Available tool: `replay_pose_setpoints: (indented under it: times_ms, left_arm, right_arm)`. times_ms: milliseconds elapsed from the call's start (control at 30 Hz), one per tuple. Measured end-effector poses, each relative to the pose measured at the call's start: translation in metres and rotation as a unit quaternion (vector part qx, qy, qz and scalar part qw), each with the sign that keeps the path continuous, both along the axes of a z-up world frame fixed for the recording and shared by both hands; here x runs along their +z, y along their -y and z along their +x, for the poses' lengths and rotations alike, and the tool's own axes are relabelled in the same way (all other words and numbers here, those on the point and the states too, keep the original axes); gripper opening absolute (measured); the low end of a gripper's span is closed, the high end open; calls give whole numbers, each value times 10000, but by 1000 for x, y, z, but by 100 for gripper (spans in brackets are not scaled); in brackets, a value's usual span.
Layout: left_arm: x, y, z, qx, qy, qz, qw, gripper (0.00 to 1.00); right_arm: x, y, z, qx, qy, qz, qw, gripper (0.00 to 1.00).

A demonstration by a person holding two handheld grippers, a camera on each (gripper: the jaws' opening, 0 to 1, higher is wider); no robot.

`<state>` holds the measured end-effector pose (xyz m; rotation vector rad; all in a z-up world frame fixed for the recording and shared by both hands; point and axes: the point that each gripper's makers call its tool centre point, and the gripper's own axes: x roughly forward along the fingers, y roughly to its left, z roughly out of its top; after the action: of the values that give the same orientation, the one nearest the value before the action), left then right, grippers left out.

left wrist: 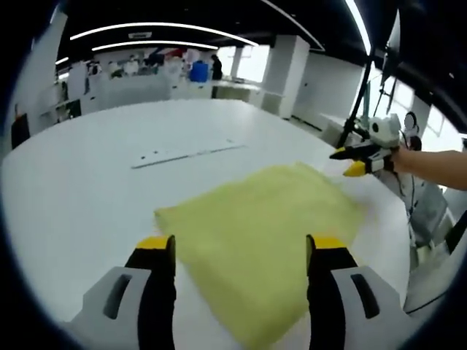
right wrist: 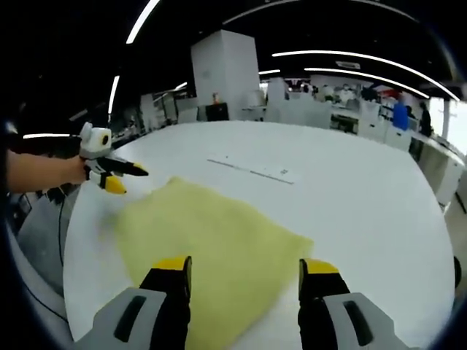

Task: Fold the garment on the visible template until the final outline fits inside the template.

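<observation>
A plain pale-yellow cloth garment point(left wrist: 263, 244) point(right wrist: 208, 251) lies on the smooth white tabletop point(left wrist: 95, 197) point(right wrist: 350, 197). Over the garment, each grey-and-black gripper point(left wrist: 241, 255) point(right wrist: 244, 275) carries yellow jaw tips.

Your left claw point(left wrist: 241, 251) hides part of the cloth's point(left wrist: 263, 226) near side, and the cloth's near corner runs off the bottom edge of the left gripper view. In the right gripper view your right claw point(right wrist: 244, 273) covers the cloth's point(right wrist: 211, 240) near edge too. The pale strip point(left wrist: 186, 154) on the desk point(left wrist: 87, 197) is too small to identify. Far-off figures and furniture are blurred. The arm point(left wrist: 438, 166) is cut by the edge.
</observation>
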<state>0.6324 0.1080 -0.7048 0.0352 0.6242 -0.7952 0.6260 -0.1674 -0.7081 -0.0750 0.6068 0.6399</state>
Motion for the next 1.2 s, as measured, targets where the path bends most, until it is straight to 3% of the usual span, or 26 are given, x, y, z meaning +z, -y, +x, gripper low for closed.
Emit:
replay_pose_setpoints:
  times_ms: [700, 1200]
  left_arm:
    - [2, -9, -35, 20, -9, -68, 10000, 64]
    - [-10, -17, -59, 40, -108, -28, 9999, 59]
  right_arm:
    - [-13, 8, -45, -107, -118, 64, 9999, 55]
    - [-31, 7, -76, -100, -261, 92, 9996, 51]
